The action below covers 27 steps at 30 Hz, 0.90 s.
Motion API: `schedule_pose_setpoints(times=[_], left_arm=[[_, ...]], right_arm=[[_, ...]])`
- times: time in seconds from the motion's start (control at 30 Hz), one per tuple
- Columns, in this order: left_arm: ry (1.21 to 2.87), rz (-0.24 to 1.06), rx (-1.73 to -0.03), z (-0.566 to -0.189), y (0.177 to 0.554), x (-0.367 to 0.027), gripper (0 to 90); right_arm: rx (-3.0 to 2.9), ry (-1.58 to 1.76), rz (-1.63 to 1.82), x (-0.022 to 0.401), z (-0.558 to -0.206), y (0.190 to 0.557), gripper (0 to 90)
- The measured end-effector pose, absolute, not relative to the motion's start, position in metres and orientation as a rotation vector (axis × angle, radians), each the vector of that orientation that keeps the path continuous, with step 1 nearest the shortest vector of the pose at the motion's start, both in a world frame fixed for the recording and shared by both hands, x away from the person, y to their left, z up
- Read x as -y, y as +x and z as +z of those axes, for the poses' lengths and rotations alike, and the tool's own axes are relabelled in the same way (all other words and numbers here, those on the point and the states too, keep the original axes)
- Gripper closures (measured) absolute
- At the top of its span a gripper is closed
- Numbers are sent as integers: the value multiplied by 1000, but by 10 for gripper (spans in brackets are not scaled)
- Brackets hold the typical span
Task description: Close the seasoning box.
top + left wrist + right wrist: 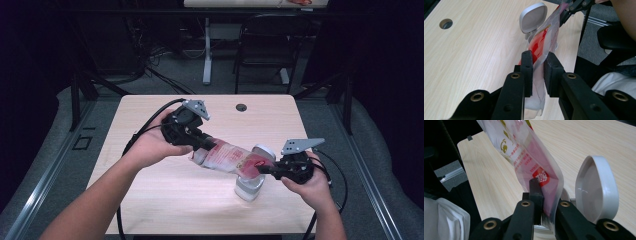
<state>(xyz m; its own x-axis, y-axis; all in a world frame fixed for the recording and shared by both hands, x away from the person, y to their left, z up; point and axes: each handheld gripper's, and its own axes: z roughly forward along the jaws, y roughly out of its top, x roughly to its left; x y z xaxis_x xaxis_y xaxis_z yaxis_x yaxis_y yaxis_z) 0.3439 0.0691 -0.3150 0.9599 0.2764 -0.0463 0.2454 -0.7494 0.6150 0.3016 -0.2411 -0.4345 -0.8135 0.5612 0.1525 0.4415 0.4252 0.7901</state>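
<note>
Item: 2 claws, 1 bag. Left claw (pixel 200 141) clamped on 1 end of the plastic bag (pixel 227 156); right claw (pixel 267 170) clamped on the other end. Bag hangs stretched between them, clear of the tabletop (pixel 150 195), its right end over the white container (pixel 249 187) with its lid (pixel 263 151) open.

Progress: bag lifted and positioned; emptying into the container appears still to do.

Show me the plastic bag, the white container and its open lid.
plastic bag (pixel 225 156), high view, printed middle.
white container (pixel 248 188), high view, front wall.
lid (pixel 596 195), right gripper view, hollow inner face.
</note>
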Motion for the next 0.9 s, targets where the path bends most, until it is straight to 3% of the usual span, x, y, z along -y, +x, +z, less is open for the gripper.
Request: schedule_pose_setpoints(times=[0.9], left_arm=[[2444, 61, -368, -315, 345, -68, 792]], right_arm=[[-2535, 903, 1339, 240, -435, 302, 888]])
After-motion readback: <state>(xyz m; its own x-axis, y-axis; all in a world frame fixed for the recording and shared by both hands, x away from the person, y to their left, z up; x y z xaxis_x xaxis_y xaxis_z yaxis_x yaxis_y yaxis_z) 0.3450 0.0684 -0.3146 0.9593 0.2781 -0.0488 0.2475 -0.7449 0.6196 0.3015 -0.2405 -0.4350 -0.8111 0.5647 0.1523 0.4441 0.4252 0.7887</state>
